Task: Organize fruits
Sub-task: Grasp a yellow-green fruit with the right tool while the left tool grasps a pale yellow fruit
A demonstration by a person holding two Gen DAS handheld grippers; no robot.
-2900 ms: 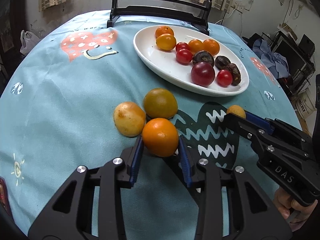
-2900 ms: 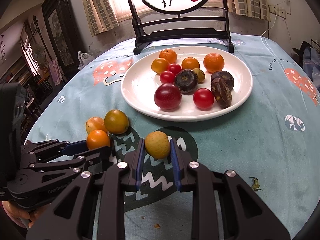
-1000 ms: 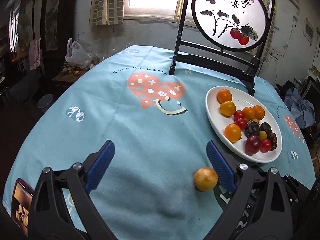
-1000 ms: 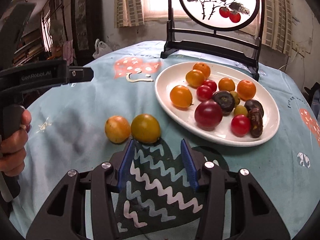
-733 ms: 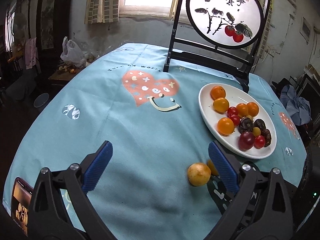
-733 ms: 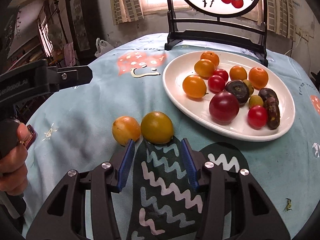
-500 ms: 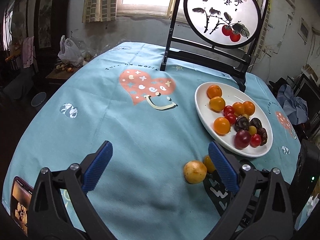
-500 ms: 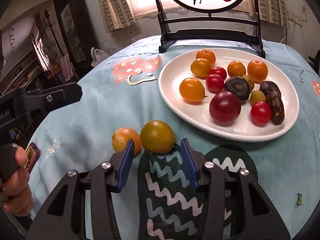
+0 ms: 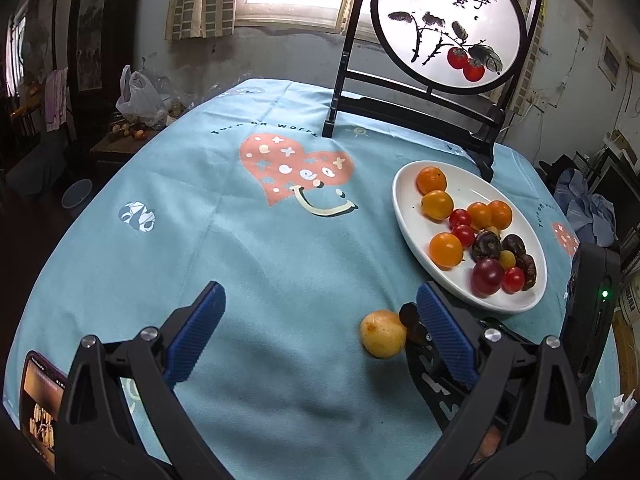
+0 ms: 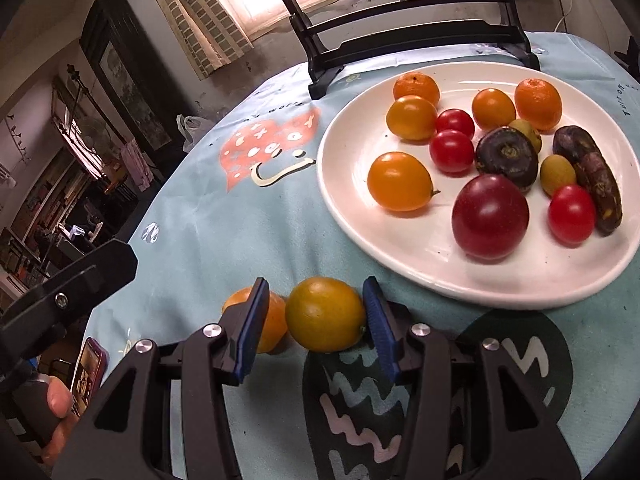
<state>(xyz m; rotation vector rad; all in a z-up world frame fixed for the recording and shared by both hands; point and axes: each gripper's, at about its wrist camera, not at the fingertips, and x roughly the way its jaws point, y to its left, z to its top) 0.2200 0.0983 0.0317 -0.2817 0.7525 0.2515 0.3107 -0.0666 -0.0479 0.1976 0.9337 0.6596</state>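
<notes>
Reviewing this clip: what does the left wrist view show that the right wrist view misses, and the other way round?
Only the left wrist view shows the whole round persimmon painting in its black stand, and the left gripper wide open and empty above the cloth.

Only the right wrist view shows the greenish-yellow fruit sitting between the fingers of the right gripper, which are open around it.

Both show the white plate of fruit, the loose orange-yellow fruit on the blue tablecloth, and the phone at the table edge.

Your table's blue cloth point(image 9: 248, 264) carries a white plate point(image 10: 400, 236) of fruit, two loose fruits point(image 10: 325, 314), a screen stand point(image 9: 412, 116) and a phone point(image 9: 38, 404).
</notes>
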